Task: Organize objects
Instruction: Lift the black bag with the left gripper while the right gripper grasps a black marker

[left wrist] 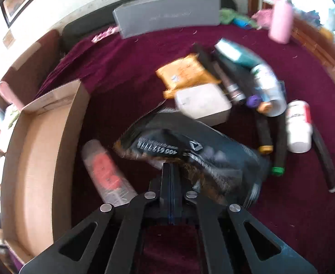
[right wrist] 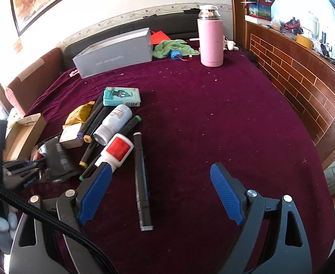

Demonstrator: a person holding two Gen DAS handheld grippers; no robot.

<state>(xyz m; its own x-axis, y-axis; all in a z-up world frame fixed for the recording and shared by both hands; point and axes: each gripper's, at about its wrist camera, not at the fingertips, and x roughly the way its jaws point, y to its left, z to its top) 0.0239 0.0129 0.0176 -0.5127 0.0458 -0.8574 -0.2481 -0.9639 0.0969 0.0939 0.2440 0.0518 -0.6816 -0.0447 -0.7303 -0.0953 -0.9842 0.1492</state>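
The left tongs point(left wrist: 170, 171) are pinched tight on a black bag point(left wrist: 190, 153) printed "400612-777R", beside the cardboard box point(left wrist: 41, 150). The right tongs point(right wrist: 160, 175) gape wide, holding nothing, over one black marker point(right wrist: 141, 182). Farther back sit one red-label white bottle point(right wrist: 118, 150), one teal tissue pack point(right wrist: 121, 97) and one pink flask point(right wrist: 210, 41).

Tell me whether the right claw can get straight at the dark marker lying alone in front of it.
Probably yes. The right claw is open and empty, and the dark marker lies apart from the pile on bare cloth, between its fingers with nothing over it.
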